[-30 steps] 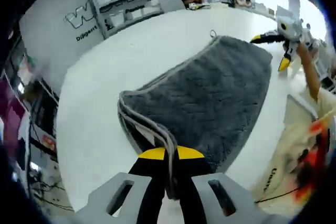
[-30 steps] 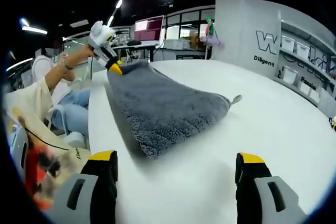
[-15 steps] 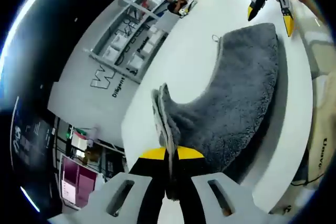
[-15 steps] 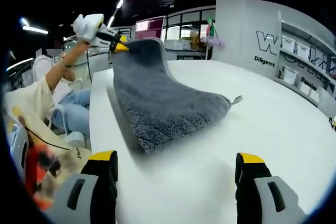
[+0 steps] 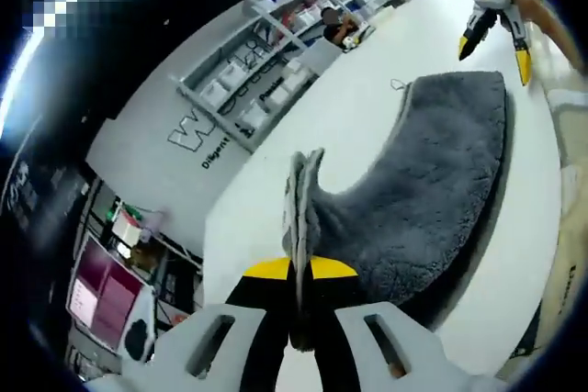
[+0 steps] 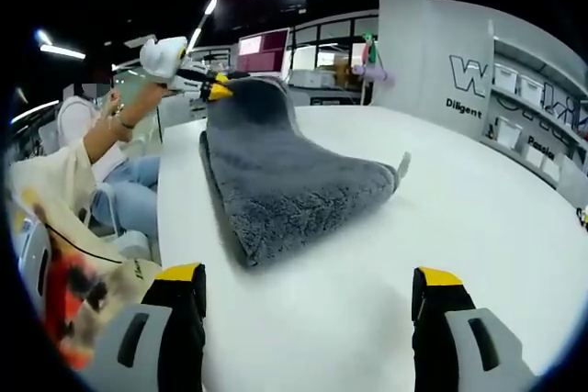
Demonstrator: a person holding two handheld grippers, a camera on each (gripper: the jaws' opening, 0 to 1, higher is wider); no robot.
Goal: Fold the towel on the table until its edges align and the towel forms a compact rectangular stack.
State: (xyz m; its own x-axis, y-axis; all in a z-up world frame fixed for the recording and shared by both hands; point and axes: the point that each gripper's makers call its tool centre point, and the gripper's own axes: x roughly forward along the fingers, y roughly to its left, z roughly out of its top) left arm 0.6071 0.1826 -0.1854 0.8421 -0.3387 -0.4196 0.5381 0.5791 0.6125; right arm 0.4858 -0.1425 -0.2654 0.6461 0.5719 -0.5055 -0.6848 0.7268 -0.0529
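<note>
Towel: grey, lying on white table, near end being lifted for folding over.
Left gripper: clamping towel's layered edge.
Right gripper: gaping empty beside towel, waiting to steady it.

The towel is shaggy grey cloth with smooth pale piping; the table is smooth matt white.
</note>
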